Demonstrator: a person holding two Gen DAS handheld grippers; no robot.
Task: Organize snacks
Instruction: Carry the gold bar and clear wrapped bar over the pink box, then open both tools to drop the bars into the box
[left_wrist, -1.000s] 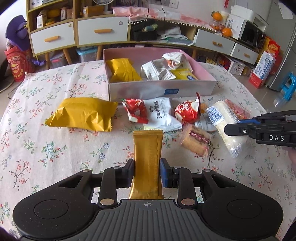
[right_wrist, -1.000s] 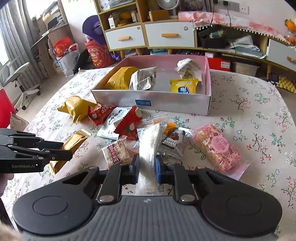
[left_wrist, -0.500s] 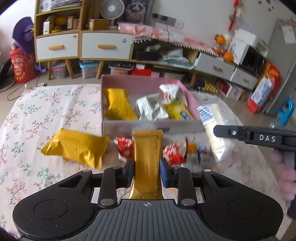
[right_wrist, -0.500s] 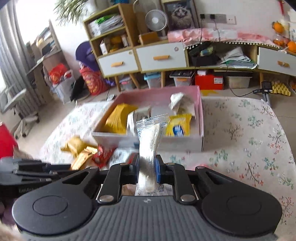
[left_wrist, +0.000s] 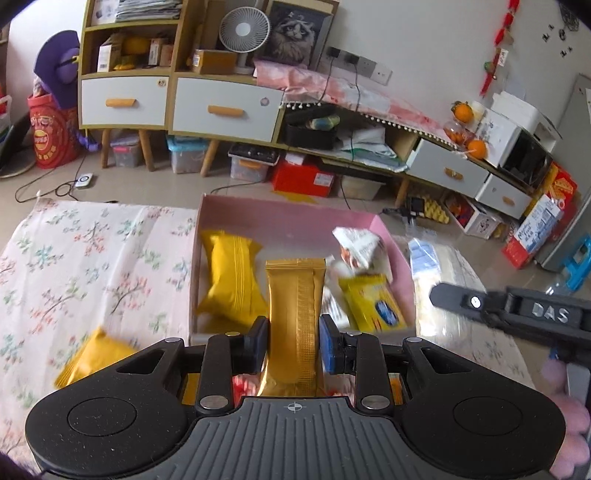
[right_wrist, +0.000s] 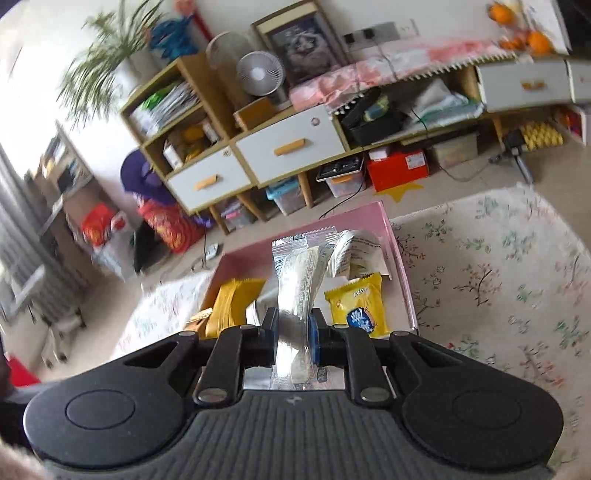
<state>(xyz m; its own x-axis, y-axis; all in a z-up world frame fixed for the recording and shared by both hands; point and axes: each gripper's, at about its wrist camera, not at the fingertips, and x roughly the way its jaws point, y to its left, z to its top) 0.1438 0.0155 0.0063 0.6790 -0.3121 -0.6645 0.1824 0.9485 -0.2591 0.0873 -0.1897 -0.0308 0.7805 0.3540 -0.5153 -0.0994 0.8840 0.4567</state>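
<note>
Above the near wall of the pink box (left_wrist: 384, 225) on the floral tablecloth (left_wrist: 92, 258), a gold snack bar (left_wrist: 295, 317) is pinched upright between the pads of the left gripper (left_wrist: 293, 345). A clear-wrapped snack (right_wrist: 297, 291) is clamped likewise in the right gripper (right_wrist: 293, 332). Inside the box, a yellow pouch (left_wrist: 229, 273) is seen toward its left wall, a yellow-and-blue packet (right_wrist: 356, 304) toward its right.
</note>
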